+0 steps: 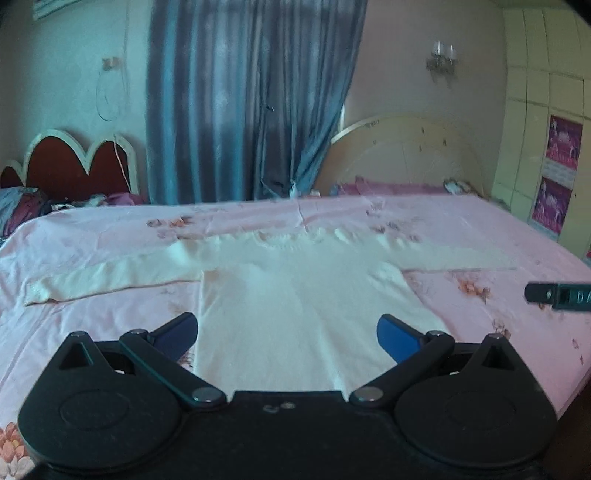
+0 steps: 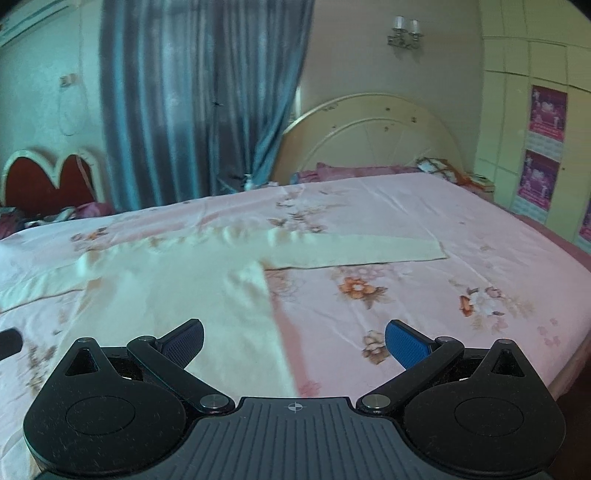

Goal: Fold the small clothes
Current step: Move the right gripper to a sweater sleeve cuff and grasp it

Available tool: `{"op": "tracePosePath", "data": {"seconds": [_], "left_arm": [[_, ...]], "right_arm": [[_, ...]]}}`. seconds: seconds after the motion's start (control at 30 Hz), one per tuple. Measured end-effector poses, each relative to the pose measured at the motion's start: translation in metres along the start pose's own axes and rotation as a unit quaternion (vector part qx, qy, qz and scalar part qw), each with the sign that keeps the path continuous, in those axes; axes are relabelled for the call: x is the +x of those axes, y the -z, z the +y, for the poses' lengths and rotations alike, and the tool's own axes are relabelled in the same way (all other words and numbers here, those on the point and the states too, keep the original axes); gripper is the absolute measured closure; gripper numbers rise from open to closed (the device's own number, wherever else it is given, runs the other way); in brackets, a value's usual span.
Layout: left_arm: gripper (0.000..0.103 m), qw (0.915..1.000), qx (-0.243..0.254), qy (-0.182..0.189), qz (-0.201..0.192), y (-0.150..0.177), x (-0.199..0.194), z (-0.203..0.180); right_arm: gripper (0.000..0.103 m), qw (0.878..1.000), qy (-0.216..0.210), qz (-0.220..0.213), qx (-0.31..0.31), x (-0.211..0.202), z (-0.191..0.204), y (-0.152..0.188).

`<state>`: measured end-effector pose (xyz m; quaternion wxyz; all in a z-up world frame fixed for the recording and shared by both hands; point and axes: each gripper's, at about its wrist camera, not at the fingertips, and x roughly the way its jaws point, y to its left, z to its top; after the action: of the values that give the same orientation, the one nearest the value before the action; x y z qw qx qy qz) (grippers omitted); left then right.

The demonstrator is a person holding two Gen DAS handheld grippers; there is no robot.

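Red headboard: far left in both views, scalloped white edge, bedding piled below it.
Curtain: blue-grey, hanging behind the bed, left of centre.
Bed: pink flowered sheet, spanning both views.
Sweater: cream, long-sleeved, spread flat on the bed, hem toward the cameras, neck toward the far side, both sleeves stretched out sideways.
Left tool: fingers spread wide, nothing between them, hovering over the hem end of the sweater; the 2 blue pads frame the body of the garment.
Left view only: the whole left sleeve out to its cuff, the full width of the sweater body, and the tip of the other tool entering at the right edge.
Right tool: fingers wide apart, gripping nothing, above the sweater's right side edge; left pad over cream fabric, right pad over bare sheet.
Right view only: the right sleeve out to its square cuff, lying flat, and the flower prints on the sheet beside it.
Cream headboard: arched, right of the curtain.
Wall lamp: 2 shades, above the headboard.
Wardrobe: pale doors at far right with pink posters.
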<state>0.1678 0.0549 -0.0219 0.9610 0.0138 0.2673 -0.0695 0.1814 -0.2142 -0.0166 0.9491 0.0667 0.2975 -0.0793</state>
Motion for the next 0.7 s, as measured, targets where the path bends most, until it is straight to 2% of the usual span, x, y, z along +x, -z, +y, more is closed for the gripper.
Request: {"op": "tracePosePath", "data": {"seconds": [0.1, 0.17, 0.23, 0.4, 0.47, 0.57, 0.67, 0.7], "left_arm": [[0.000, 0.9992, -0.011, -0.013, 0.035, -0.004, 0.019, -0.001], [0.000, 0.9986, -0.013, -0.023, 0.045, -0.006, 0.032, -0.002], [0.000, 0.9983, -0.018, -0.007, 0.054, -0.009, 0.044, -0.002], [0.000, 0.9990, -0.024, 0.006, 0.037, -0.023, 0.070, -0.014], [0.000, 0.9995, -0.018, -0.002, 0.027, -0.030, 0.083, -0.024], [0.000, 0.9993, 0.000, 0.001, 0.037, -0.038, 0.112, -0.042], [0.004, 0.9977, -0.017, 0.026, 0.061, -0.044, 0.141, -0.053], [0.004, 0.9975, -0.017, 0.021, 0.065, -0.046, 0.151, -0.058]], "right_arm": [[0.000, 1.000, 0.020, 0.004, 0.003, 0.016, -0.008, -0.006], [0.000, 1.000, 0.022, 0.004, 0.016, 0.026, -0.017, -0.010], [0.000, 0.999, 0.027, 0.003, 0.023, 0.039, -0.028, -0.015], [0.000, 0.998, 0.038, 0.019, 0.044, 0.083, -0.063, -0.030], [0.000, 0.997, 0.040, 0.021, 0.060, 0.103, -0.081, -0.037], [0.000, 0.996, 0.031, 0.015, 0.085, 0.132, -0.112, -0.047], [0.000, 0.993, 0.020, 0.006, 0.118, 0.159, -0.145, -0.058], [0.000, 0.992, 0.021, 0.003, 0.127, 0.168, -0.155, -0.063]]}}
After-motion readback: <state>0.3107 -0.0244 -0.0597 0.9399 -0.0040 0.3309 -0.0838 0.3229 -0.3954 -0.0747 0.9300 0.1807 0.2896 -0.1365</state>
